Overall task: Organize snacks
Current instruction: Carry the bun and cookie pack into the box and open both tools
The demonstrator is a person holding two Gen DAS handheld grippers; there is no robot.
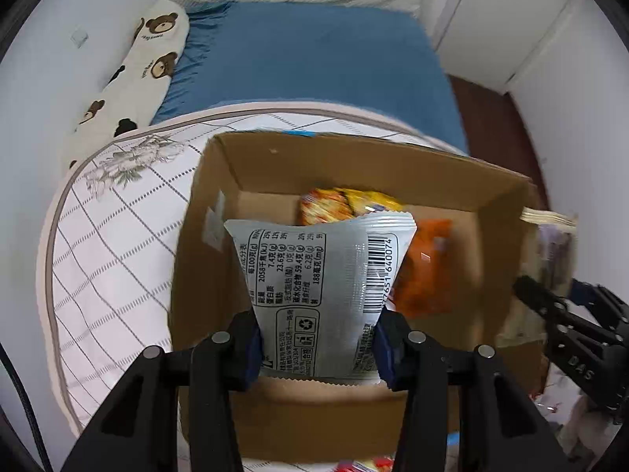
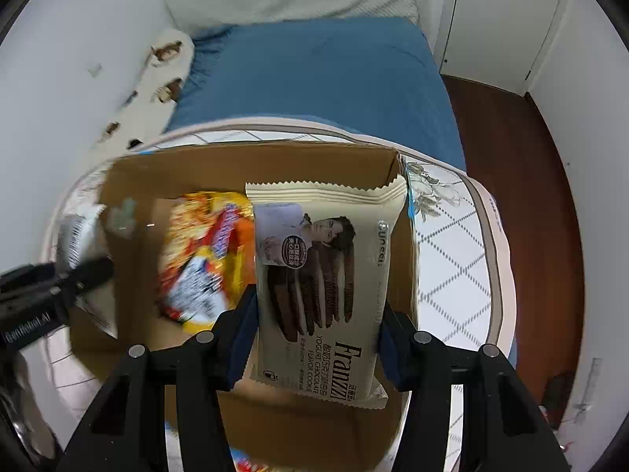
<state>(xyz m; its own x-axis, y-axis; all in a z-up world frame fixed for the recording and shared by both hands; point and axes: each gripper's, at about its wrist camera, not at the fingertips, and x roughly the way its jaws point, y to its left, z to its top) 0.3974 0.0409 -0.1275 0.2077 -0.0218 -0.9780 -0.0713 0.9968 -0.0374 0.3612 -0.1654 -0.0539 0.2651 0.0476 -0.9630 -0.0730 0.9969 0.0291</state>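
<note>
The left gripper (image 1: 318, 348) points steeply down over an open cardboard box (image 1: 220, 181) and its blue pads are clamped on the lower sides of a silver snack packet (image 1: 318, 275), which shows its printed nutrition table and barcode and hangs above the box's inside. The right gripper (image 2: 314, 338) is likewise closed on a beige Franzzi cookie packet (image 2: 326, 275), gripped at both long edges and held upright over the right part of the same box (image 2: 275, 161). Inside the box lie an orange packet (image 1: 426, 271) and a yellow-and-orange packet (image 1: 334, 202) against the far wall; from the right wrist view these blur into a bright heap of yellow, red and white wrappers (image 2: 208, 259). The box rests on a white quilted mat (image 1: 118, 236) with a grid pattern, floral print and beige trim. Beyond it lies a blue bedsheet (image 1: 314, 59), with a long bear-print pillow (image 1: 133, 74) along the wall. A dark wooden floor (image 2: 511, 181) shows on the right.
</note>
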